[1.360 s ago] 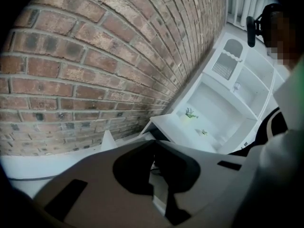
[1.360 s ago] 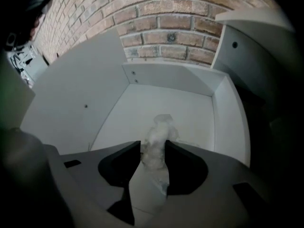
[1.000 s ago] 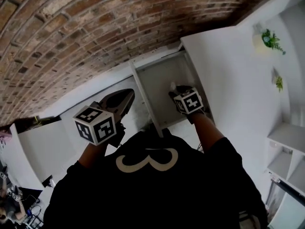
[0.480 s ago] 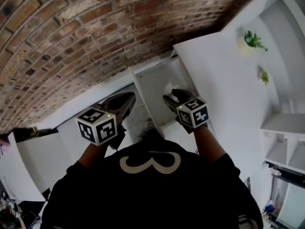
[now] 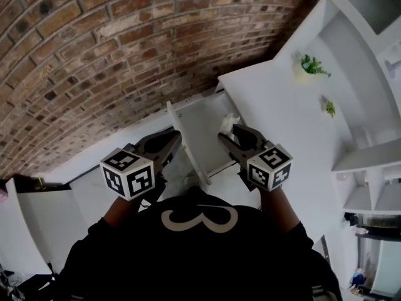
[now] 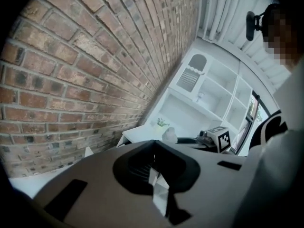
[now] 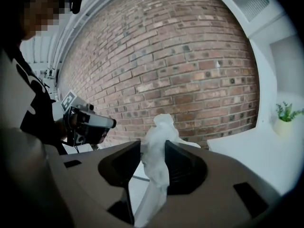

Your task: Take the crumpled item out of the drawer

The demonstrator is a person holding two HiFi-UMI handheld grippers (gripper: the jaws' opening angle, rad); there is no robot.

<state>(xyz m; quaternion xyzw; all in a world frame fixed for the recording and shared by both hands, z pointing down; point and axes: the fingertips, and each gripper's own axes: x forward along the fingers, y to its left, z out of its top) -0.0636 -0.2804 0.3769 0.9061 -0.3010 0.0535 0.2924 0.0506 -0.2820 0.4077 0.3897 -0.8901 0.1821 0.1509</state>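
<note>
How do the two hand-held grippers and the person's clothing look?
The left hand-held gripper and the right hand-held gripper each have a grey-brown body tapering into two jaws with black ribbed pads, and a white cube with black square markers. The person wears a black top with a white figure.

wall: red brick (image 5: 94,55) | furniture: white counter (image 5: 282,115), white shelves (image 5: 369,162) | decor: potted plant (image 5: 311,64)

Crumpled white tissue-like wad (image 7: 158,148): pinched upright between the right gripper (image 7: 153,151) tongs, top poking above them. Held over the open white drawer (image 5: 202,130), no contact visible.
</note>
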